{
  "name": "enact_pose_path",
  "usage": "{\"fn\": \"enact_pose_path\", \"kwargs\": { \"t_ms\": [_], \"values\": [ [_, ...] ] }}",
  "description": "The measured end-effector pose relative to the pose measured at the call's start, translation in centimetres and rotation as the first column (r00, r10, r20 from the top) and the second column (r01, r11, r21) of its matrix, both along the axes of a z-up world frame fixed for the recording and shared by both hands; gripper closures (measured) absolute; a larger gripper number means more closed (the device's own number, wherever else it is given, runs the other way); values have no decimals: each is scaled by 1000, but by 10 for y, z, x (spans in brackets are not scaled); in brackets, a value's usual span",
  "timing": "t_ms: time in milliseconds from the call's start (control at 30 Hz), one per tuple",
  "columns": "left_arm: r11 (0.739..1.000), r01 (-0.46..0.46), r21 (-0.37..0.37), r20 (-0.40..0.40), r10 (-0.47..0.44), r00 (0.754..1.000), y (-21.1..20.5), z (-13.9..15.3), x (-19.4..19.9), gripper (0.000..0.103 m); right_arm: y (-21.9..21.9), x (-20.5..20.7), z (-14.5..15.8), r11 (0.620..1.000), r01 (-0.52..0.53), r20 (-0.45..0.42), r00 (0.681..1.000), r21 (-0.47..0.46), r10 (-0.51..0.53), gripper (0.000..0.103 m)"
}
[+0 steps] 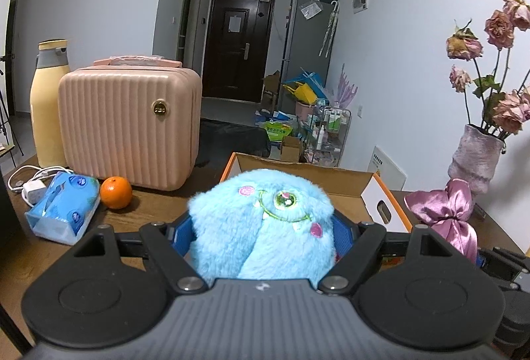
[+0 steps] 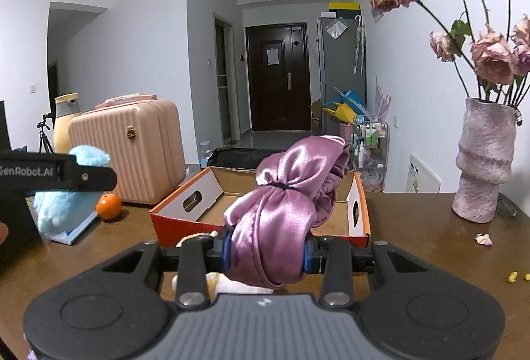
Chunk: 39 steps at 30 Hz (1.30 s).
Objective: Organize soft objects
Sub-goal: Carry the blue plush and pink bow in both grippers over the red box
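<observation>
Blue fur fills the lower centre of the left wrist view, where the plush monster [image 1: 261,224] is clamped between the pads of the left gripper [image 1: 265,235] just before the open cardboard box [image 1: 347,186] — it is best carried clear over the near rim and let go only above the bare floor. In the right wrist view the satin bundle [image 2: 281,210] is pinched in the right gripper [image 2: 266,252] at lower centre, the box just beyond; room is tight towards the vase [image 2: 483,164] at right and the other gripper at left — a straight path is advised.

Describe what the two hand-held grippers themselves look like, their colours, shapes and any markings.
Each hand-held gripper, left and right, has a ribbed grey body, two black rounded housings with circular recesses, black linkage bars with silver pivot screws, and blue finger pads. The left one's side reads "GenRobot.AI" in white.
</observation>
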<state>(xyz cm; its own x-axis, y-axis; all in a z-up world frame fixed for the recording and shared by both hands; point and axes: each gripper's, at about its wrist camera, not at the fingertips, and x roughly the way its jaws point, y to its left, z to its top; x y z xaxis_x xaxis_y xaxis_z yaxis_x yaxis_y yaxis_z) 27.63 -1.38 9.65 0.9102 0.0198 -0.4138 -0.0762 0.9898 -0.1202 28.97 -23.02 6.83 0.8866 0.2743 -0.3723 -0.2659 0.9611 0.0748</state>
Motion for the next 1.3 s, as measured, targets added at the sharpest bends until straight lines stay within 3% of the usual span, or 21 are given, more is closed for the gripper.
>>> {"fn": "enact_pose_path", "kwargs": {
  "t_ms": [400, 733, 867, 1133, 1233, 1300],
  "values": [
    [998, -70, -3, 2, 70, 998, -1, 10, 70, 23, 11, 67, 0, 1000, 7, -30, 1000, 12, -6, 67],
    [983, -166, 73, 8, 166, 986, -6, -1, 144, 23, 21, 121, -2, 998, -2, -69, 998, -58, -2, 67],
    [975, -199, 93, 4, 200, 980, -7, -14, 172, 23, 25, 141, -8, 995, -8, -108, 994, -99, -3, 66],
    [978, -205, 43, 18, 205, 979, -4, -60, 185, 23, 32, 173, -31, 993, -17, -176, 984, -114, -3, 66],
    [986, -169, -3, -64, 169, 984, -5, -76, 198, 23, 35, 175, -39, 993, -20, -173, 985, -115, 0, 66],
    [986, -168, 19, -44, 169, 985, -7, -76, 198, 23, 37, 176, -43, 993, -22, -171, 985, -118, 1, 66]
  ]
}}
